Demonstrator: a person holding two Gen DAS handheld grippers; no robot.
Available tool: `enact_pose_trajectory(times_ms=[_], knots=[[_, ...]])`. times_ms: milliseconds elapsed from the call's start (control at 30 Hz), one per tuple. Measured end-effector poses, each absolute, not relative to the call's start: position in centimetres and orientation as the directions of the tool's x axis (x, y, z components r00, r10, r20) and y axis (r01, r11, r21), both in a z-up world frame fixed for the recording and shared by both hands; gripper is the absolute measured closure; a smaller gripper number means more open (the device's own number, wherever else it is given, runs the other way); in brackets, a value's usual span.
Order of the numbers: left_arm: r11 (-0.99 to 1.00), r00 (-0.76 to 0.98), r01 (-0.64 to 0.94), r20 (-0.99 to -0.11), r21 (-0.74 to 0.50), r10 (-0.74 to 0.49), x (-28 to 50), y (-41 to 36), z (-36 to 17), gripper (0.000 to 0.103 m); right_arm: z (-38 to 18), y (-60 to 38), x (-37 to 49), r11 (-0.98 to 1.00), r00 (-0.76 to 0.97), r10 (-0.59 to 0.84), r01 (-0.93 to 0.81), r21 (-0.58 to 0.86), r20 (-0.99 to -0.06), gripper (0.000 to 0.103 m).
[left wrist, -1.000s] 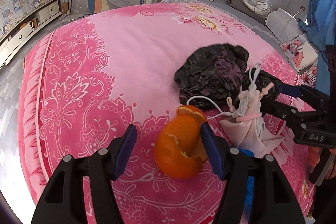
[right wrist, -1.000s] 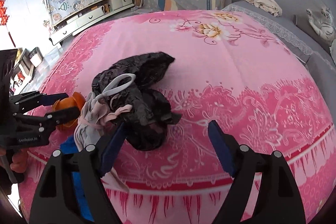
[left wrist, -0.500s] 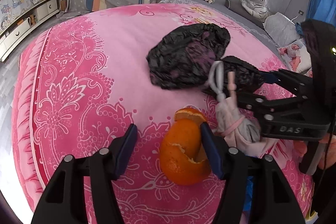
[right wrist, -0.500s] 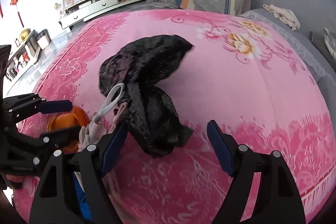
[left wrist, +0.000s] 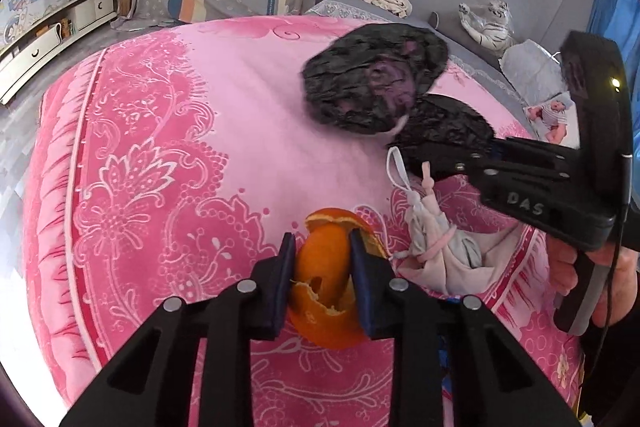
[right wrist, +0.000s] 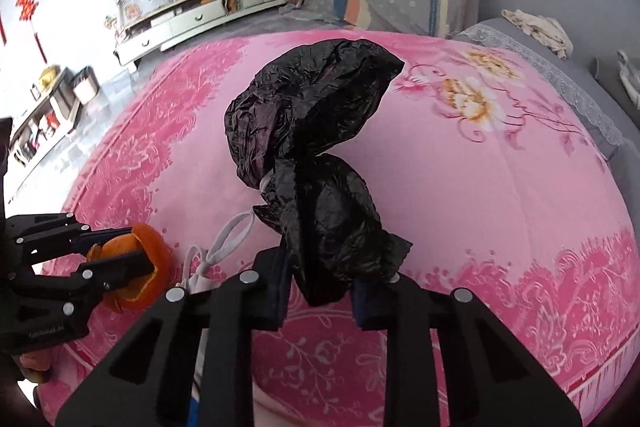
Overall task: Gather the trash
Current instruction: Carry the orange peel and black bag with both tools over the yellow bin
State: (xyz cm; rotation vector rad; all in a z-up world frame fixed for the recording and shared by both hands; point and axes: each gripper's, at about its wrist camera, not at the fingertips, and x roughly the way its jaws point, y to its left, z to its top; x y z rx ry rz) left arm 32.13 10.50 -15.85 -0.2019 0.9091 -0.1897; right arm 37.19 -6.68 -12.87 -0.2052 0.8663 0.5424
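Two pieces of trash are gripped now, both near the front edge of the bed (left wrist: 168,131). The orange peel (left wrist: 326,281), a hollow curled shell w/ torn rim and waxy pitted skin, sits between the blue pads of the left gripper (left wrist: 323,277); jaws closing, pads pressing its sides. The black plastic bag (right wrist: 316,163), thin crinkled glossy film bunched into two lobes, has its lower end pinched in the right gripper (right wrist: 320,291), jaws closing on it; the upper lobe stands up off the cover.

Betw. peel and bag, near the front edge, lies a crumpled pale pink cloth item (left wrist: 436,251) w/ white elastic loop (right wrist: 232,241), soft and limp. The bedspread is pink, matte, w/ darker floral scrollwork along the edge.

Vs. a second ago: both sets of jaws stood wide w/ peel and bag loose betw. them; now narrowed onto them. The bag lay flatter on the cover; now it is pulled up and more upright. The right gripper has come in closer to the left in the left wrist view; a hand (left wrist: 616,279) shows on its handle.
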Motion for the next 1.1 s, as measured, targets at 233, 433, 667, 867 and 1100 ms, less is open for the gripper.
enact_pose_trajectory(times_ms=[233,433,667,867,1100], knots=[[0.962,0.641,0.063,-0.729,-0.265,-0.242,30.1,11.4,-13.6,0.078,-9.6,-9.3,35.3,0.873,0.586,0.38,-0.484,0.067,-0.716,0.081],[0.962,0.676,0.041,-0.701,-0.271,-0.227,27.8,12.3,-11.6,0.078,-7.0,-11.3,32.5,0.879,0.624,0.398,-0.469,0.085,-0.673,0.081],[0.96,0.708,0.042,-0.67,-0.276,-0.224,24.9,11.7,-9.4,0.078,-5.6,-13.9,28.9,0.887,0.644,0.408,-0.447,0.115,-0.648,0.081],[0.955,0.731,0.065,-0.638,-0.289,-0.243,22.2,10.6,-7.8,0.078,-5.3,-16.3,25.4,0.894,0.65,0.414,-0.423,0.149,-0.637,0.081],[0.95,0.74,0.133,-0.609,-0.282,-0.285,19.8,7.5,-6.2,0.078,-4.7,-20.0,21.2,0.909,0.683,0.398,-0.383,0.163,-0.613,0.081]])
